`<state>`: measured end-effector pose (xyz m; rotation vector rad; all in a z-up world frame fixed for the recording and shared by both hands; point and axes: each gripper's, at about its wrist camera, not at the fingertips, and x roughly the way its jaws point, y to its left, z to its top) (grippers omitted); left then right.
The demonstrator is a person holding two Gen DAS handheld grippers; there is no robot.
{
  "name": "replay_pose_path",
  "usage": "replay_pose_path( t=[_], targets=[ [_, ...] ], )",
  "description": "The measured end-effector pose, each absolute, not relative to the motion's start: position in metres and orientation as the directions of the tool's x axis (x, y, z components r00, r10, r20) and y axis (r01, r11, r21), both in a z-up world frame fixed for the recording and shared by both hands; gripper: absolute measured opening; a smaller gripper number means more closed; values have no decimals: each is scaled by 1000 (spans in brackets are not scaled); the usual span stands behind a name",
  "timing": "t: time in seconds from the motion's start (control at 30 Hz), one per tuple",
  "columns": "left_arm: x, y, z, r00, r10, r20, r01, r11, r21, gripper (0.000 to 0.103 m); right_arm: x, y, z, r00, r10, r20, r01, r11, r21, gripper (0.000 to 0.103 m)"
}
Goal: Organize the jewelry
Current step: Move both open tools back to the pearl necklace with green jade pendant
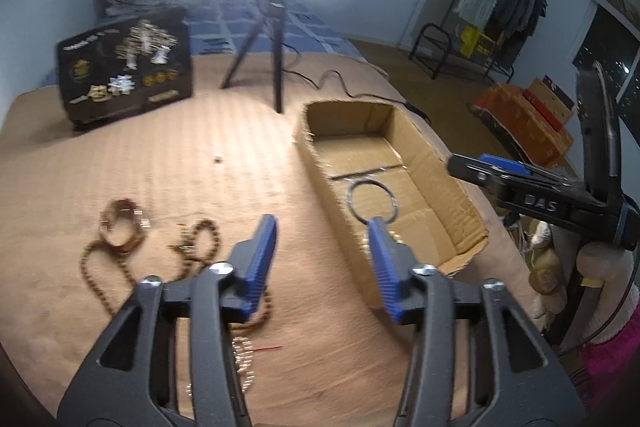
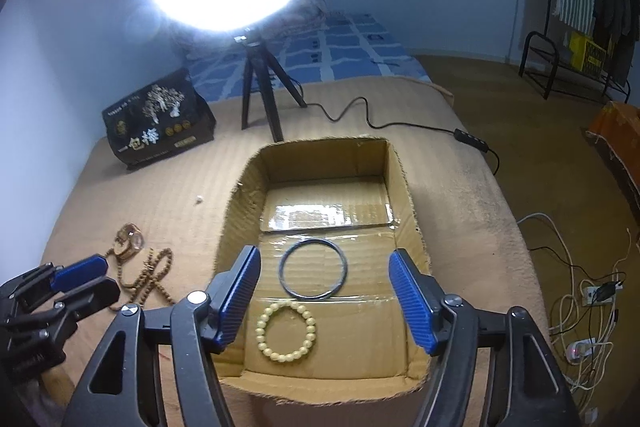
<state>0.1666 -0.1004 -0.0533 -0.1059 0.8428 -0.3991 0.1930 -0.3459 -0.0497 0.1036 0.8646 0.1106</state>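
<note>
Two pieces are found inside the open cardboard box (image 2: 404, 187): a dark bangle (image 2: 313, 269) lying flat on the floor of the box, and a pale yellow bead bracelet (image 2: 286, 331) just beside it, apart from it, on the near side. On the tan bedcover (image 2: 460, 195) to the left of the box, a brown bead necklace (image 2: 154, 277) and a coiled gold-brown bracelet (image 2: 129, 241) are noted; what lies under the left gripper is too blurred to be identified. The right gripper (image 2: 324, 297) is held above the box, jaws spread wide, nothing gripped. The left gripper (image 1: 323, 247) is likewise spread and empty.
</note>
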Motion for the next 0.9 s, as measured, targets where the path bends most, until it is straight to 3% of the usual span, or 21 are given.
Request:
replay_pose_path(
  t=[0.33,0.9],
  targets=[
    [148,-26,-57,623,-287,-728,203,958,-204,57,174,-308,-44,667,183,-722,-133,983,126,85],
    [117,25,-102,513,-293,-807,180,956,-233,57,151,-224,-82,493,343,-800,-327,925,194,82]
  ],
)
